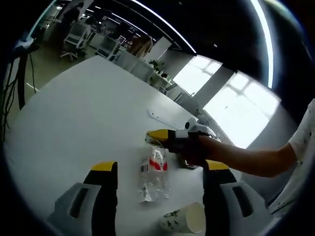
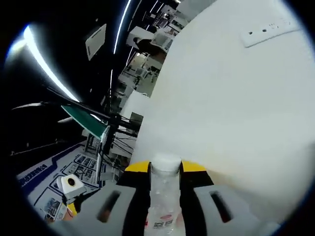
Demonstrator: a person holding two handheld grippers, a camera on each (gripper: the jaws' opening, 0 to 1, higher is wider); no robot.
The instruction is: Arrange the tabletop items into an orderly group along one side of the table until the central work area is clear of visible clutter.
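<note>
A clear plastic bottle with a red label and a white cap stands or hangs over the white table; I cannot tell whether its base touches. My right gripper is shut on its neck. In the left gripper view that gripper comes in from the right, held by a hand. My left gripper is open, its yellow-tipped jaws on either side of the bottle and apart from it. A white paper cup lies on its side just below the bottle.
A white power strip lies flat further along the table. Beyond the table's far edge are office chairs and desks. A person's forearm reaches in from the right.
</note>
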